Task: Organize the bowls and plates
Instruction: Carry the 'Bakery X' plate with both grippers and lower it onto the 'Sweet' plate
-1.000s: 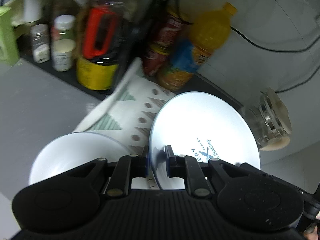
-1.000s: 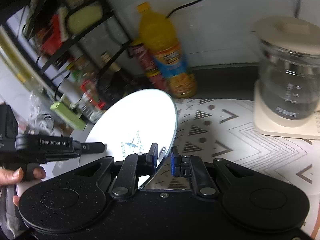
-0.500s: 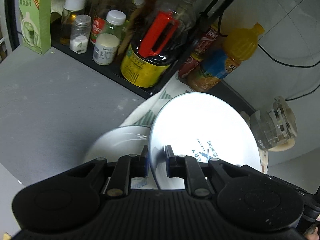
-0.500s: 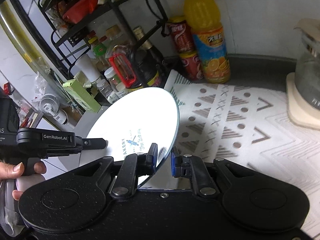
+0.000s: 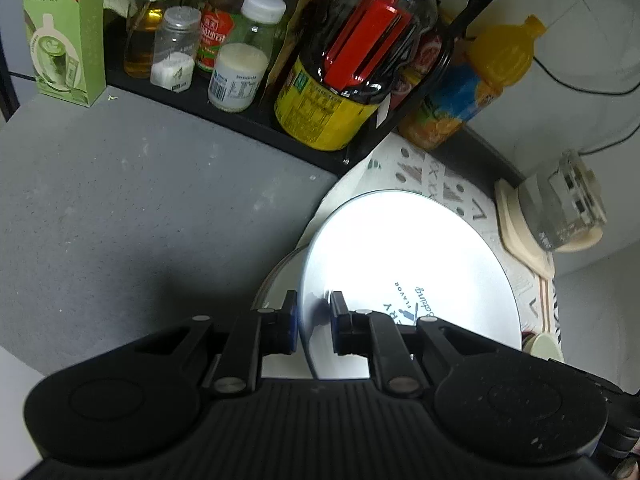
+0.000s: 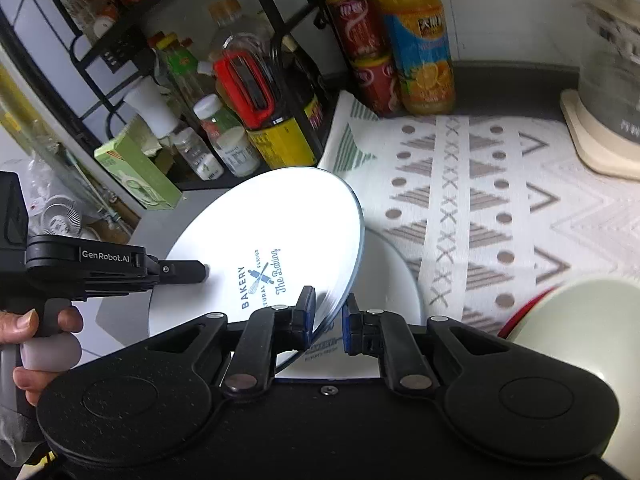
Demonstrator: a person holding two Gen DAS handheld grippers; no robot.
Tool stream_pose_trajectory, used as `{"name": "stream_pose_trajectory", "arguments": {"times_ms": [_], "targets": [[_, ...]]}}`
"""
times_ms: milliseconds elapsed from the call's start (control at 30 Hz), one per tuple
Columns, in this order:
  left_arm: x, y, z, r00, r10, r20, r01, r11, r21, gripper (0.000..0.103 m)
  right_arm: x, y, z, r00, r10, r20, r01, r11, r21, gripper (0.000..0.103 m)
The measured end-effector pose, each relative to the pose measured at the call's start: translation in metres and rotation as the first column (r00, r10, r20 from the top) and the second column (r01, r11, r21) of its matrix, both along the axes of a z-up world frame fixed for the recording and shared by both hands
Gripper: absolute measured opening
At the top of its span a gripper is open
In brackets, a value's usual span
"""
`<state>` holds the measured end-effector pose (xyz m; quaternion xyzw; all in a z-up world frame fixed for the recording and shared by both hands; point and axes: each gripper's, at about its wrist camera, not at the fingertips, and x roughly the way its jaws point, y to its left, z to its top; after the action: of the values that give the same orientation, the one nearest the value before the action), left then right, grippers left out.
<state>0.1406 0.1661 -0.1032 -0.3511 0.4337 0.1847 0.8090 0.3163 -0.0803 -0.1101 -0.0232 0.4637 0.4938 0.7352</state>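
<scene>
Both the left gripper and right gripper clench the plate, which has swung from the rack to just above a second plate, ready to stack.

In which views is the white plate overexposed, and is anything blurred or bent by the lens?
Left wrist view: glare washes out the centre of the plate; the kettle at the right edge is smeared and tilted by the fisheye. Right wrist view: the plate is bright, yet its BAKERY print reads sharply; the kettle is blurred.
</scene>
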Motion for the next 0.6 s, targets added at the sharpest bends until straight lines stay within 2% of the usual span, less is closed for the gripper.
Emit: {"name": "stream_pose_trajectory", "arguments": {"times_ms": [400,600], "targets": [[-0.003,0.012,-0.031,0.994,-0.107,-0.025,0.106,0.994,-0.026,0.013,-0.029,0.008,-0.022,0.996,-0.094,-0.001,0.094,0.992,-0.081,0.013],[0.002,0.003,-0.032,0.986,-0.166,-0.027,0.166,0.986,-0.025,0.013,-0.032,0.000,-0.025,0.991,-0.137,-0.001,0.136,0.985,-0.108,0.013]]}}
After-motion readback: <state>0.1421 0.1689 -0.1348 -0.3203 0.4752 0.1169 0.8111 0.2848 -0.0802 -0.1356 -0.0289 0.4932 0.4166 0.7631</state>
